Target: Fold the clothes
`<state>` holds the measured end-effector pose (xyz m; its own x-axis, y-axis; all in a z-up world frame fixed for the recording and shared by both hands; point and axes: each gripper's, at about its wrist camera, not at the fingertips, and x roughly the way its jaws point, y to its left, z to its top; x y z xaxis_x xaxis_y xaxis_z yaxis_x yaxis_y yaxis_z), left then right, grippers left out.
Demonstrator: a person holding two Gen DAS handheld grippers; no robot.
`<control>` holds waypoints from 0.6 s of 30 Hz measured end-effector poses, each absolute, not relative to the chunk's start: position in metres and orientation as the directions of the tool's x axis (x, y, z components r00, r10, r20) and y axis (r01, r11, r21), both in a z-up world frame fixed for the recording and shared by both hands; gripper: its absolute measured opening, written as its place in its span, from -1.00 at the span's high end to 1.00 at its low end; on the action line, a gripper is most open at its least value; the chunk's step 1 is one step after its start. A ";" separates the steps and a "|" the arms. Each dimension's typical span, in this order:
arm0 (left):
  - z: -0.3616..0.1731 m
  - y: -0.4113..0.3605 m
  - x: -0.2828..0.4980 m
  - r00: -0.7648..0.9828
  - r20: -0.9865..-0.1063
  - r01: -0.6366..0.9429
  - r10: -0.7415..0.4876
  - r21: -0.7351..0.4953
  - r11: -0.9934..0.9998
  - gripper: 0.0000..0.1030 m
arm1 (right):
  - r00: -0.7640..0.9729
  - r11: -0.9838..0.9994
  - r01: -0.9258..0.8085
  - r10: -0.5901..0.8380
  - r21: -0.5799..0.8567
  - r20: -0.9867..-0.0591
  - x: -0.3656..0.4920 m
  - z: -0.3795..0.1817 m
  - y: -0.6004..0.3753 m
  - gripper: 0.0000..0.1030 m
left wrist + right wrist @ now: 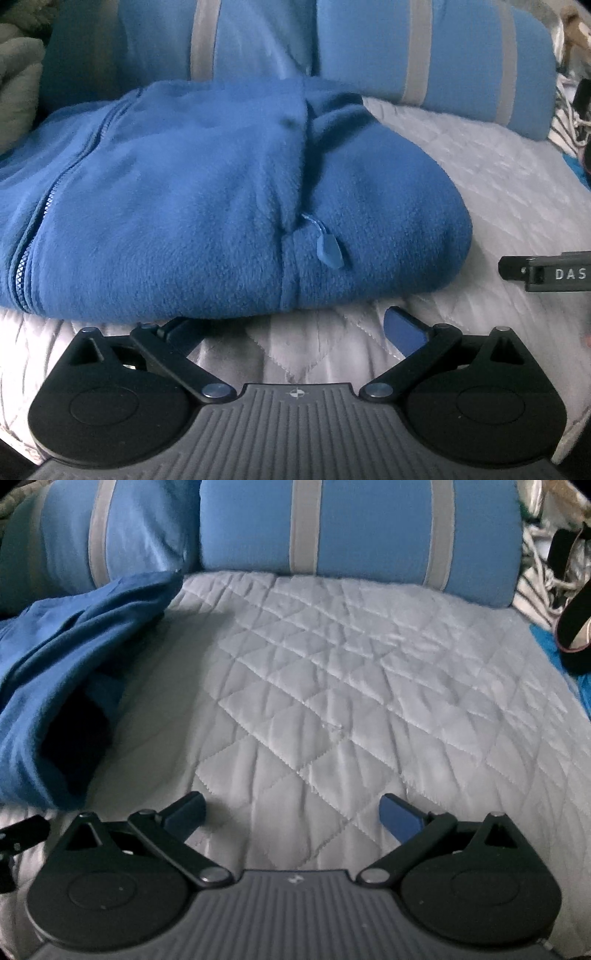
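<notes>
The folded blue fleece jacket (207,199) lies on the quilted bed (332,686), just beyond the left gripper (291,328), whose jaws gape empty. The right gripper (291,812), jaws likewise spread, has it far left.

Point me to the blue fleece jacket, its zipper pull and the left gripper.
blue fleece jacket (177,192), left wrist view, front panel.
zipper pull (328,253), left wrist view, tab.
left gripper (291,328), left wrist view, between fingertips.

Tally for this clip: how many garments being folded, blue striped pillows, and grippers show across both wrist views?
Blue fleece jacket: 1
Blue pillows with grey stripes: 2
Grippers, both open and empty: 2, left gripper and right gripper
Total: 5
</notes>
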<state>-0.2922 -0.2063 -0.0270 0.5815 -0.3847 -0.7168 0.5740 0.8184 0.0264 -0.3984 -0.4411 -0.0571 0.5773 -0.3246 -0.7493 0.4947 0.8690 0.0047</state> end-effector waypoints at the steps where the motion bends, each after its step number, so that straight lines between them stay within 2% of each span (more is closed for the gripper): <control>1: -0.028 -0.205 -0.295 0.593 -0.705 0.572 -0.389 0.028 0.820 -1.00 | 0.588 0.867 0.498 -0.335 0.003 -0.736 -0.400 -0.059 -0.440 -1.00; 9: -0.035 -0.206 -0.302 0.654 -0.636 0.550 -0.409 0.029 0.835 -1.00 | 0.653 0.859 0.511 -0.381 0.009 -0.655 -0.408 -0.067 -0.436 -1.00; 18: -0.037 -0.216 -0.311 0.712 -0.616 0.467 -0.337 0.057 0.882 -1.00 | 0.667 0.854 0.520 -0.417 -0.017 -0.618 -0.410 -0.072 -0.429 -1.00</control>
